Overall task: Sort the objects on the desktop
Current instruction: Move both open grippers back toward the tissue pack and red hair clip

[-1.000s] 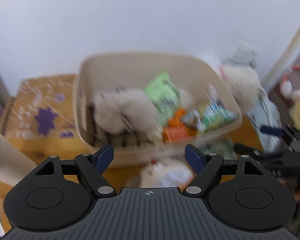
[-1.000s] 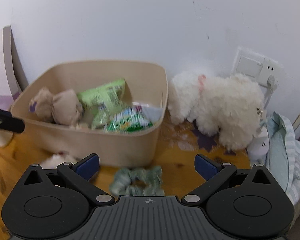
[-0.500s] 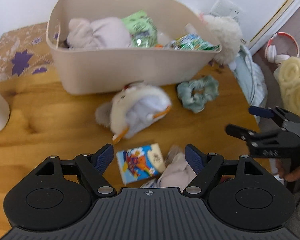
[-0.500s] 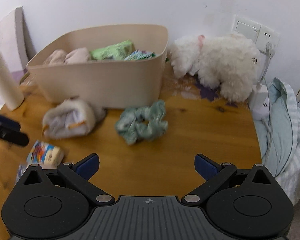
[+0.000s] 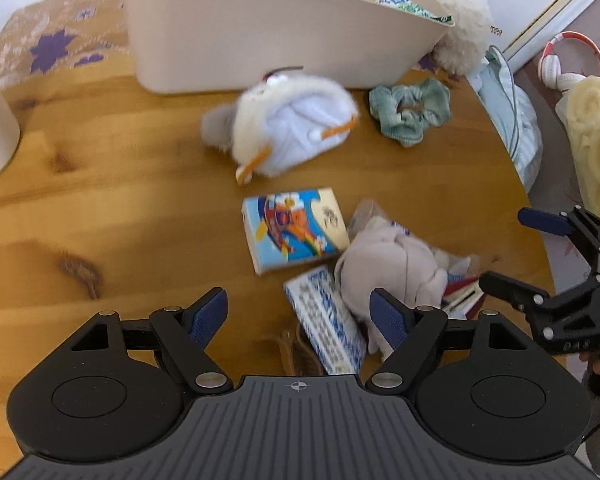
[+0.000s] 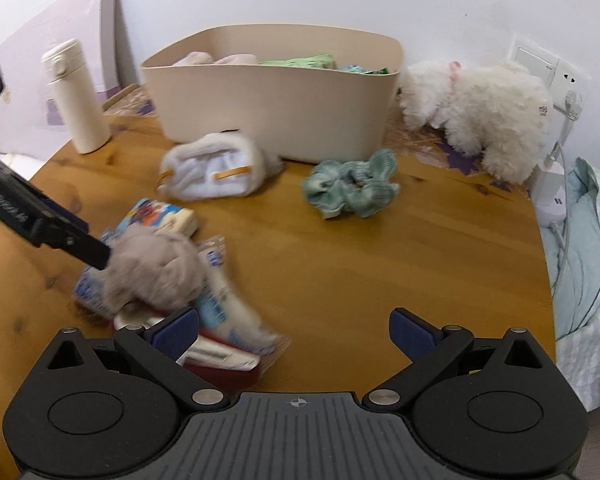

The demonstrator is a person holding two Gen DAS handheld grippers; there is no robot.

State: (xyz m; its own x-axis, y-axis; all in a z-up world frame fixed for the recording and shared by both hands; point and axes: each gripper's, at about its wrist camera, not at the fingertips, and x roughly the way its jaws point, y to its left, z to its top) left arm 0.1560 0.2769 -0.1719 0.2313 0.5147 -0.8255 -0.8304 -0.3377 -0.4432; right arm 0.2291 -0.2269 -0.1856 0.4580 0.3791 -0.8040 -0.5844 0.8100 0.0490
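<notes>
Desktop objects lie scattered on the wooden table point(image 6: 360, 264) in front of a beige bin point(image 6: 276, 108): a white plush slipper point(image 6: 216, 170), a green scrunchie point(image 6: 352, 188), a cartoon box point(image 5: 294, 230) and a grey plush toy point(image 5: 392, 268) atop small packets. The left tongs point(image 5: 298, 314) are spread over that pile, pinching nothing. The right tongs point(image 6: 294, 332) are spread too, empty.
</notes>
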